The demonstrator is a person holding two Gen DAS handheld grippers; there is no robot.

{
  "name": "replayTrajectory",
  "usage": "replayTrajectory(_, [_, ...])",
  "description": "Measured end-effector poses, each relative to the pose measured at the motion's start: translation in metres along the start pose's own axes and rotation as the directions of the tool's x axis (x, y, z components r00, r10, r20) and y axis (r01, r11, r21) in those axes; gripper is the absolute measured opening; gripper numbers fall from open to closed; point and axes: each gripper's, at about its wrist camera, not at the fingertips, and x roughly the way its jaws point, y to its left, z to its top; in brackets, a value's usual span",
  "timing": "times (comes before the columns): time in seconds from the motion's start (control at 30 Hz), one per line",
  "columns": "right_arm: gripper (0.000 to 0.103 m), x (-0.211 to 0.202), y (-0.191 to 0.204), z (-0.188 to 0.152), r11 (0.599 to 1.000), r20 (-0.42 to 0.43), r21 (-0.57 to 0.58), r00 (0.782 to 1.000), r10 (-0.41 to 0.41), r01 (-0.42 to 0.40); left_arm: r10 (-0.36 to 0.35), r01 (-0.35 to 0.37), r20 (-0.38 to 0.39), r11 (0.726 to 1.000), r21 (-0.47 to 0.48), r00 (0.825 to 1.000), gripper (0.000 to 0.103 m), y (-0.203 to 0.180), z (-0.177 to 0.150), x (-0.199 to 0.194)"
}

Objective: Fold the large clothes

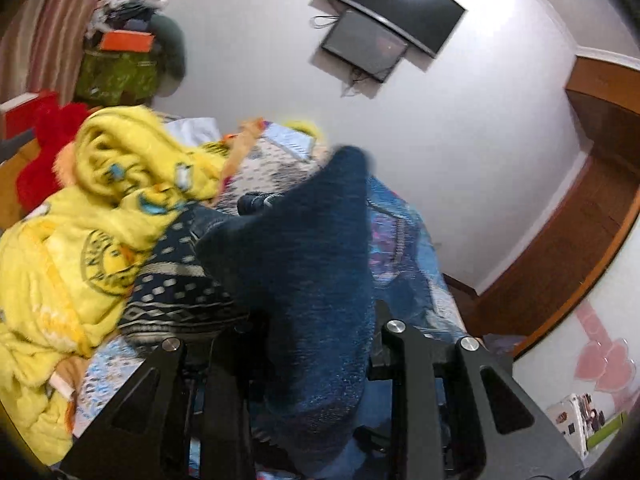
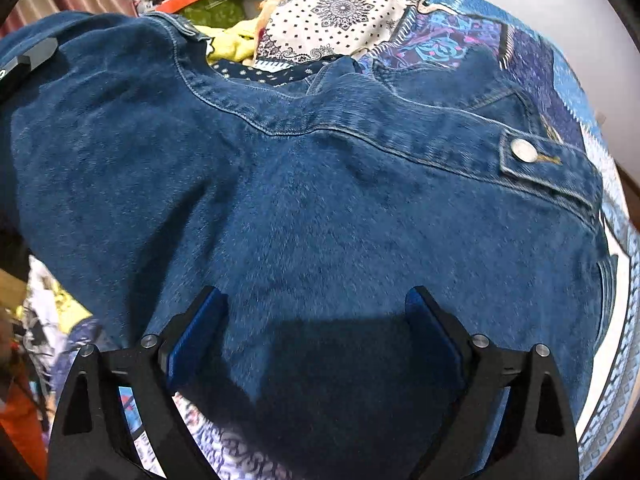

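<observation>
**Denim jacket half lifted, fold not yet made**

Denim jacket [image 2: 320, 200] lies spread over the patchwork bedspread [image 2: 460, 36], covering most of it, with a buttoned tab [image 2: 524, 152] showing toward the jacket's right edge. Left gripper [image 1: 316, 328] has its jaws nearly closed on a bunch of the jacket's cloth, which rises from between them into a raised peak; the pads themselves are hidden by the fabric. Right gripper [image 2: 316, 312] hovers over the jacket's near part with its jaws wide apart and nothing between its blue pads [image 2: 192, 344]. Beside the jacket, on its left, a yellow fleece garment [image 1: 92, 200] sits in a heap, unfolded.

By my reading the work is early: one side of the jacket is gathered and raised, but no clean fold lies flat yet. Still to come are laying that side over, folding the rest, and the yellow heap.
</observation>
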Motion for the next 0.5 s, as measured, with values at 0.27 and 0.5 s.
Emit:
replayTrajectory(0.27, [0.092,-0.071,-0.072,-0.030,0.984,0.123,0.169,0.990,-0.073,0.051,-0.112,0.116,-0.032,0.977,0.179,0.993,0.028,-0.114,-0.004,0.022])
replayTrajectory(0.5, [0.092,-0.128,-0.147,-0.078,0.928,0.156,0.346,0.967,-0.202,0.138,-0.164,0.238,-0.223,0.901,0.364,0.961,0.028,-0.209,-0.073,0.065])
